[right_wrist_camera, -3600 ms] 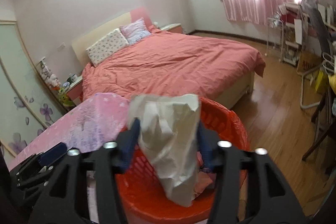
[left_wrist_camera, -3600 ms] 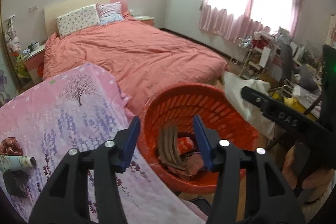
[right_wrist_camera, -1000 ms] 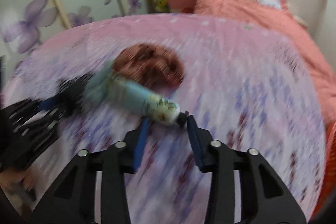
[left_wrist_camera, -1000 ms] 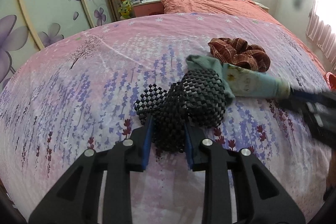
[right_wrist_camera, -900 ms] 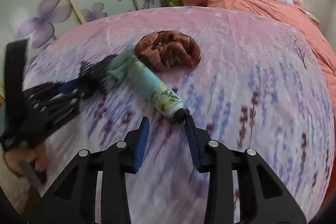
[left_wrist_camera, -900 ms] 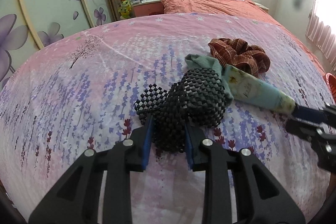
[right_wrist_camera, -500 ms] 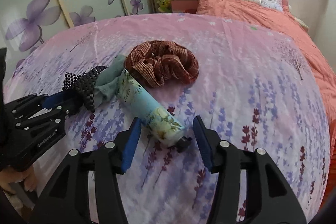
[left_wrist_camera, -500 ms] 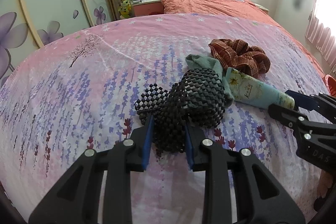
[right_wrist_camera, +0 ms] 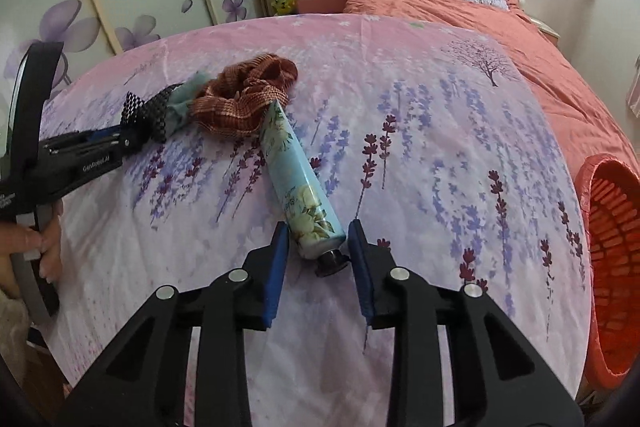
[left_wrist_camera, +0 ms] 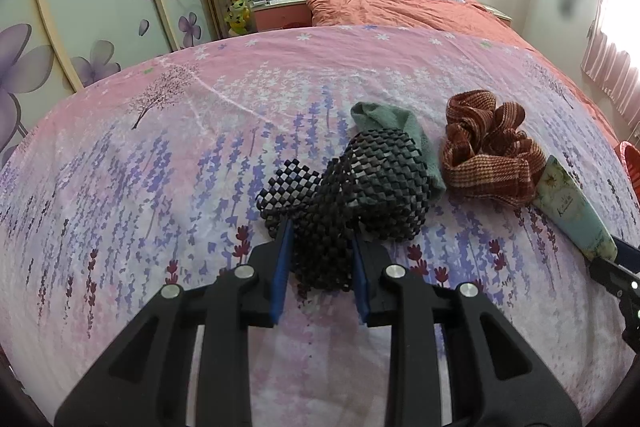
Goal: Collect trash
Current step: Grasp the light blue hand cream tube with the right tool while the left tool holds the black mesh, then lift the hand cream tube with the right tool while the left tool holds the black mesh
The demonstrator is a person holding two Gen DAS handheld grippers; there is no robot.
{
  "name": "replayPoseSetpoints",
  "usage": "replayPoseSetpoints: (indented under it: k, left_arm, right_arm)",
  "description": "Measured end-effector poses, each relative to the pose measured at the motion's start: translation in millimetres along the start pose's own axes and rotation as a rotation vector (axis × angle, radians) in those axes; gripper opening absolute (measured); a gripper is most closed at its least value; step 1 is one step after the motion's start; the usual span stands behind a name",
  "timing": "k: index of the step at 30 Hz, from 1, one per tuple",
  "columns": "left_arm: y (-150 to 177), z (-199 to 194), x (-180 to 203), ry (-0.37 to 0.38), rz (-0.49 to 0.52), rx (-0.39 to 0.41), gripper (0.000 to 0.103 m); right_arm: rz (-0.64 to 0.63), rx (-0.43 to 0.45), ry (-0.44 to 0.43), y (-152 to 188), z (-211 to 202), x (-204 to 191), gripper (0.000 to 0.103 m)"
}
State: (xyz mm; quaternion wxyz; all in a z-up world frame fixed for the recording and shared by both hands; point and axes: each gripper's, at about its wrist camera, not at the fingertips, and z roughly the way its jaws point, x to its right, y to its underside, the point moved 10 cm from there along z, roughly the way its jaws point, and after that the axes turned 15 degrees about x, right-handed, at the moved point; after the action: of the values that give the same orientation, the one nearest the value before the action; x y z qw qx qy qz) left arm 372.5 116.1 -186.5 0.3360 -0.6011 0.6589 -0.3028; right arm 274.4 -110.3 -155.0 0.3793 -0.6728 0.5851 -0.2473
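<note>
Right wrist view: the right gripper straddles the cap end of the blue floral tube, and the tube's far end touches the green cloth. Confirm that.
Not quite. The tube's far end touches the red plaid cloth, not the green cloth; the right wrist view shows it. The right gripper does straddle the cap end.

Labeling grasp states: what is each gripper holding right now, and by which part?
Left gripper is shut on the black mesh mat at its near bunched end. Right gripper brackets the tube at its cap end; contact unclear.

"GenRobot.AI" on left gripper [right_wrist_camera: 132,137]
</note>
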Motion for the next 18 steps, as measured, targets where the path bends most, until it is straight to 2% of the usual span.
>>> replayPoseSetpoints:
  k: [5,6,7,8,11,18]
  left_arm:
    - [-0.3,0.5,1.5,0.0,0.001,0.0,0.029]
    - [-0.3,0.5,1.6,-0.001,0.001,0.0,0.029]
    - [-0.3,0.5,1.6,-0.001,0.002,0.0,0.029]
    - [-0.4,0.9,1.3,-0.001,0.002,0.0,0.029]
    - [-0.6,0.9,2.0,0.002,-0.002,0.0,0.029]
    - [-0.5,1.2,2.7,0.002,-0.002,0.0,0.029]
  right_arm:
    - [-0.012,0.008,0.007,-11.1,18.2,-10.5,0.049]
    - [-0.028,0.003,0.019,-11.9,23.8,-12.0,0.047]
    - [-0.04,0.011,0.037,-12.5,22.9,-10.2,0.043]
    - [-0.046,0.013,0.042,-12.3,22.2,-9.3,0.034]
    - [-0.019,0.015,0.045,-8.6,15.5,-1.7,0.024]
    - [0.084,0.059,0.231,-14.7,9.0,49.7,0.024]
